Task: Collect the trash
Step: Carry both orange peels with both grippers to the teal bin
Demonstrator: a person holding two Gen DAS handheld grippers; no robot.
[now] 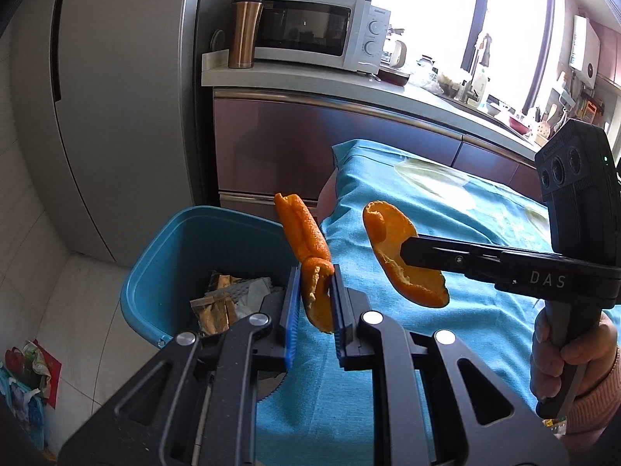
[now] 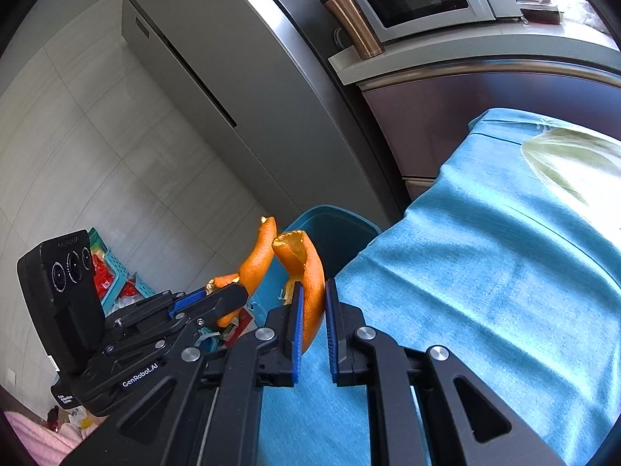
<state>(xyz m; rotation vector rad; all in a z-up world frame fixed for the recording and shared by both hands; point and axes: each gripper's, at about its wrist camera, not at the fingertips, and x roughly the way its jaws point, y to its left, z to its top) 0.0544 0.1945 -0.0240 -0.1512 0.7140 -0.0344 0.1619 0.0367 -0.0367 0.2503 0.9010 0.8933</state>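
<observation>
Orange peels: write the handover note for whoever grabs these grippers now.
Left gripper: shut on a long orange peel, beside the blue bin's rim.
Right gripper: shut on a curved orange peel, over the blue tablecloth.
Done: wrappers already lie in the bin; both peels lifted.
Left: carry both peels over the bin, open the jaws, drop them.

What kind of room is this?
Most likely a home kitchen. A white microwave sits on a counter beside a tall grey fridge, and further along the counter there is a sink tap by a bright window.
</observation>
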